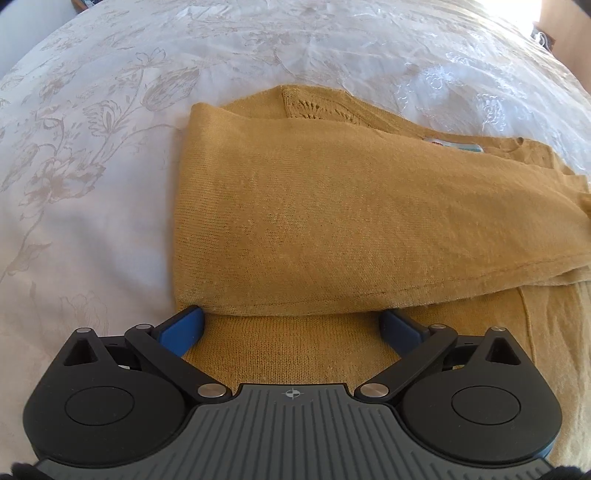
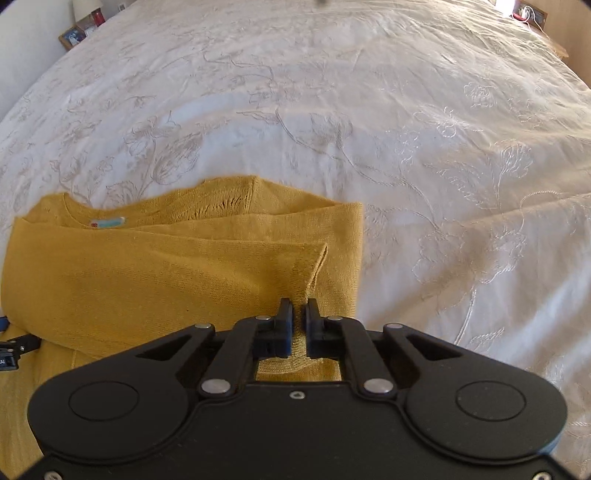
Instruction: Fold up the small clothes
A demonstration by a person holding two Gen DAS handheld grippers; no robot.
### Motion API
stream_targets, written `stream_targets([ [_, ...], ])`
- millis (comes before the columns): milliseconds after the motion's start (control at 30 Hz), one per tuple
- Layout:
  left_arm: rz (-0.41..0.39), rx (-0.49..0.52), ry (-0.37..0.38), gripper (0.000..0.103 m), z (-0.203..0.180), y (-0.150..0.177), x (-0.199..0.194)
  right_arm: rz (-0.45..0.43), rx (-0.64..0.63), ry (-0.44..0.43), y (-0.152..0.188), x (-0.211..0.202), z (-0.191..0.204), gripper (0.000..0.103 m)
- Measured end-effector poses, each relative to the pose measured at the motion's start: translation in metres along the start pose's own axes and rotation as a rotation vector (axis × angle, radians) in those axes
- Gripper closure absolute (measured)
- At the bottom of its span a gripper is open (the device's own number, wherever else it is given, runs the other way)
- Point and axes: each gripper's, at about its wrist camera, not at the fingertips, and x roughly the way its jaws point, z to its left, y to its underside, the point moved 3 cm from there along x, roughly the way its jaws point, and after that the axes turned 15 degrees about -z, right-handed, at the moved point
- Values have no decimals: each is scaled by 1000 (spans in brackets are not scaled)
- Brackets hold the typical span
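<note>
Right gripper [image 2: 299,308]: nearest to me in the right wrist view. I see its jaws pressed together on a raised pinch of mustard knit, with fabric showing between the fingers and beneath them.

Left gripper [image 1: 293,319]: I see its jaws spread wide. The blue pads [image 1: 183,328] stand well apart over the lower layer of the garment, just at the near edge of the folded panel, and nothing is caught between them (whether the tips touch the cloth I cannot tell).

Sweater [image 1: 332,221]: a small mustard-yellow knit lying flat on the bed. One panel is folded across the body, so I see two layers, with the lower one reaching toward me under the left gripper.

Pinched fold [image 2: 314,266]: from the right gripper, a small ridge of fabric rises and runs away from the fingers toward the garment's right edge.

Neck label [image 2: 107,222]: a pale blue tag inside the collar, at the far side of the sweater; openwork knit shows just beside it.

Bedspread [image 2: 406,147]: white with a faint floral pattern, lying under the sweater and stretching far beyond it.

Bedside table [image 2: 79,31]: at the far left corner, holding small framed pictures and a red jar (details too small for me to read).
</note>
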Motion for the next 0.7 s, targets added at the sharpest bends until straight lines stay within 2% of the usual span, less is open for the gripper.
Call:
stream_targets([
  [100, -16, 15, -7, 2, 2, -3, -16, -32, -14, 16, -2, -9, 2, 91],
  [300, -195, 63, -29, 2, -2, -22, -69, 6, 12, 40, 7, 1, -8, 91],
  [367, -221, 58, -33, 2, -1, -33, -69, 12, 10, 33, 8, 5, -5, 90],
  [433, -221, 43, -57, 2, 0, -45, -55, 13, 7, 40, 7, 7, -2, 81],
  [500, -213, 27, -78, 2, 5, -55, -40, 4, 25, 49, 6, 6, -2, 81],
  [567, -195, 28, -87, 2, 6, -61, -23, -12, 47, 57, 4, 2, -3, 64],
  [600, -177, 29, -87, 2, 6, -61, -14, -23, 51, 61, 3, 0, -4, 47],
  [633, -152, 29, -85, 2, 8, -60, -6, -36, 52, 62, 2, -2, -4, 36],
  [700, -84, 15, -82, 2, 12, -55, 9, -59, 41, 65, -1, -7, -2, 31],
])
